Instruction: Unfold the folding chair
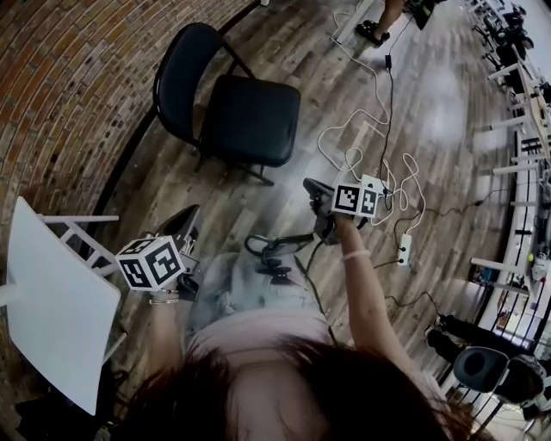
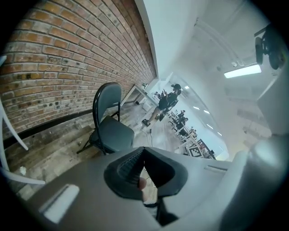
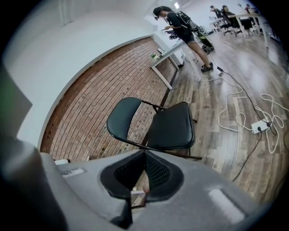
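Observation:
The black folding chair (image 1: 232, 103) stands unfolded on the wood floor beside the brick wall, seat down and backrest towards the wall. It also shows ahead of both grippers, as the chair (image 2: 110, 128) in the left gripper view and the chair (image 3: 158, 124) in the right gripper view. My left gripper (image 1: 190, 217) hangs short of it at the lower left, jaws shut with nothing between them (image 2: 143, 152). My right gripper (image 1: 313, 189) is held up to the right of the seat, also shut and empty (image 3: 145, 157). Neither touches the chair.
A white chair (image 1: 60, 301) stands at the left by the brick wall (image 1: 69, 77). White and black cables and a power strip (image 1: 405, 250) lie on the floor at the right. A person (image 1: 379, 21) stands at the far end. A black office chair (image 1: 482, 366) is at the lower right.

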A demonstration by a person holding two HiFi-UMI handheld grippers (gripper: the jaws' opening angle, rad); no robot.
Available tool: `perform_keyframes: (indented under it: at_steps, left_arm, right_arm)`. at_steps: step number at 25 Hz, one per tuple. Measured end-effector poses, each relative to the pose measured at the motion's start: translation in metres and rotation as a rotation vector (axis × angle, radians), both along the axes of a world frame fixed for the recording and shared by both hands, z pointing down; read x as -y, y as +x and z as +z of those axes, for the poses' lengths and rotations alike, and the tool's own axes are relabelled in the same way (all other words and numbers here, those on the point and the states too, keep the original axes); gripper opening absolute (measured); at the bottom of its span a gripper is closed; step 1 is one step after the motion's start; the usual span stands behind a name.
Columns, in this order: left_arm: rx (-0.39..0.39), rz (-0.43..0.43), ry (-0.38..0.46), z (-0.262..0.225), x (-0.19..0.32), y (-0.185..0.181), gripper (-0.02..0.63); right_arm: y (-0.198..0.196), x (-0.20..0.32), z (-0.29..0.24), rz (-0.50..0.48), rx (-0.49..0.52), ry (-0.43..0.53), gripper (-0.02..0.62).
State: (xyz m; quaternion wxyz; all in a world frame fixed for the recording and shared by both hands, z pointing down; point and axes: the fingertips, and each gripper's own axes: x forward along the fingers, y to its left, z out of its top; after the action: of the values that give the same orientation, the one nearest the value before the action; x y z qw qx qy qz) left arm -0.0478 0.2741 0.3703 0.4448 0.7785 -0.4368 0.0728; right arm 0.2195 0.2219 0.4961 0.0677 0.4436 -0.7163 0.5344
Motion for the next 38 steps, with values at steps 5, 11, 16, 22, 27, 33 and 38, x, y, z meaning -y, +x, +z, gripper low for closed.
perform_keyframes:
  at_steps: [5, 11, 16, 22, 27, 33, 38]
  left_arm:
    - [0.030, 0.004, -0.021, -0.008, -0.018, 0.022, -0.002]
    - [0.055, -0.013, -0.034, -0.011, -0.034, 0.050, -0.003]
    - [0.039, -0.010, -0.047, -0.017, -0.051, 0.083, -0.003]
    - [0.054, 0.012, -0.089, -0.011, -0.084, 0.119, -0.003]
    - [0.051, 0.000, -0.122, -0.008, -0.110, 0.133, -0.003]
    - [0.056, -0.032, -0.151, -0.010, -0.139, 0.147, -0.003]
    - [0.056, -0.010, -0.149, -0.018, -0.151, 0.154, -0.003]
  right_arm:
    - [0.018, -0.010, -0.016, -0.003, -0.001, 0.017, 0.003]
    - [0.037, -0.027, -0.028, -0.047, 0.001, 0.026, 0.003]
    - [0.051, -0.042, -0.038, -0.076, 0.005, 0.031, 0.003]
    - [0.070, -0.072, -0.050, -0.101, -0.012, 0.035, 0.002]
    - [0.077, -0.104, -0.057, -0.123, -0.036, 0.027, 0.002]
    - [0.075, -0.144, -0.072, -0.166, -0.050, 0.033, 0.001]
    - [0.064, -0.158, -0.085, -0.191, -0.083, 0.067, -0.002]
